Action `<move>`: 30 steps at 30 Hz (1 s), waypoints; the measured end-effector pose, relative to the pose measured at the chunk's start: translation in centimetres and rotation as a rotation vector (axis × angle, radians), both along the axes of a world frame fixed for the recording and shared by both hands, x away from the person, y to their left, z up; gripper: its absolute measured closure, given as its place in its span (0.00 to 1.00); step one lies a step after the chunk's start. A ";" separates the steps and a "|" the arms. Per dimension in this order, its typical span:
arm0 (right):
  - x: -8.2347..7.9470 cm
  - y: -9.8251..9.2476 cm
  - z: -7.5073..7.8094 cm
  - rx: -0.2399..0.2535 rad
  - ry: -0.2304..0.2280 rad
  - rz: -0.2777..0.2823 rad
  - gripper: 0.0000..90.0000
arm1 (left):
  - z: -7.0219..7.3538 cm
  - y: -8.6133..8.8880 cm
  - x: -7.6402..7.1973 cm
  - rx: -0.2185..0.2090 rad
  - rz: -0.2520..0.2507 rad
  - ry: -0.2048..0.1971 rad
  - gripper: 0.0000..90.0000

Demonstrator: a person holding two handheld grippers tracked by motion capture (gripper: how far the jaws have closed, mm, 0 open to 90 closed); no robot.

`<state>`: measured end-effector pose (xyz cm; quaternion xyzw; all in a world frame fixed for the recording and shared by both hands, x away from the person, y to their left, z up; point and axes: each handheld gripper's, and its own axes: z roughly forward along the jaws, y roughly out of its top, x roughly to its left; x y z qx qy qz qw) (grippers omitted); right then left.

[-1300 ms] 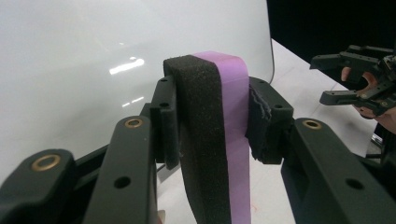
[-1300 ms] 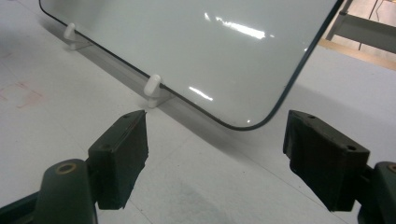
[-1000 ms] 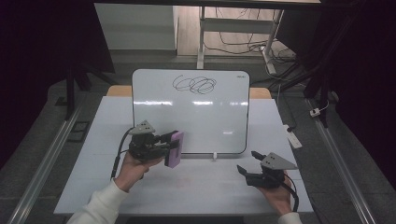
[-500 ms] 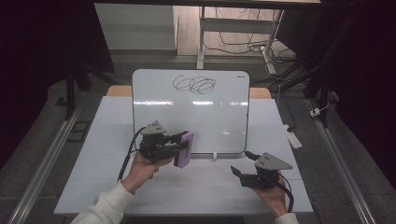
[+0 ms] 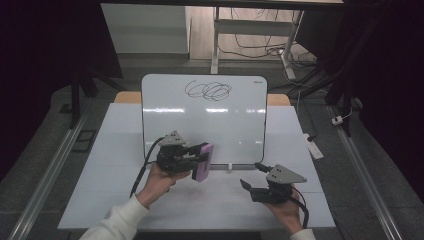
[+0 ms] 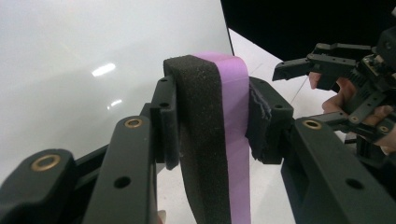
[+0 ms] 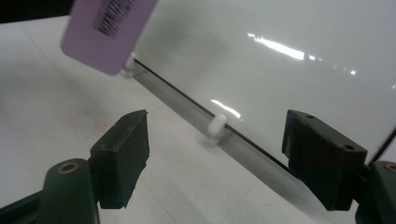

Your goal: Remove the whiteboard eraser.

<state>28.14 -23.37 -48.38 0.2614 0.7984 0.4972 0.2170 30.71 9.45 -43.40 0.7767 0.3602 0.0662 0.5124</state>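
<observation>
A glossy whiteboard (image 5: pixel 204 120) with rounded corners stands upright on the white table (image 5: pixel 90 190), black scribbles near its top. The left gripper (image 5: pixel 202 161) is clamped on a purple eraser (image 5: pixel 203 161) with dark, coarse foam, seemingly just off the board. The right gripper (image 5: pixel 251 176) sits spread wide, holding nothing.

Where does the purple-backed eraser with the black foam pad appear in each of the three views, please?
High view: the purple-backed eraser with black foam pad sits left of centre, clamped in the left gripper, at the whiteboard's lower edge.
Left gripper view: the eraser stands upright at centre between the jaws.
Right gripper view: its purple back, with a barcode, is at the top left.
Shared landmark: the upright glossy whiteboard.
</observation>
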 end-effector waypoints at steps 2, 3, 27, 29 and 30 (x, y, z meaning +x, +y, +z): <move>-0.1 0.3 0.1 0.012 0.003 0.005 0.25 | -0.1 -0.3 0.1 0.002 -0.003 0.001 0.65; -0.2 0.7 0.3 0.021 0.009 0.017 0.25 | -0.2 -0.4 0.1 0.002 -0.006 0.001 0.65; 0.0 5.9 0.2 0.103 0.112 0.049 0.24 | -1.7 -4.0 0.3 0.014 -0.044 -0.002 0.65; 0.3 6.2 0.1 0.122 0.140 0.036 0.24 | -1.6 -4.1 0.3 0.010 -0.045 -0.009 0.65; 0.3 6.4 0.1 0.123 0.139 0.031 0.24 | -1.6 -4.1 0.2 0.008 -0.046 -0.011 0.65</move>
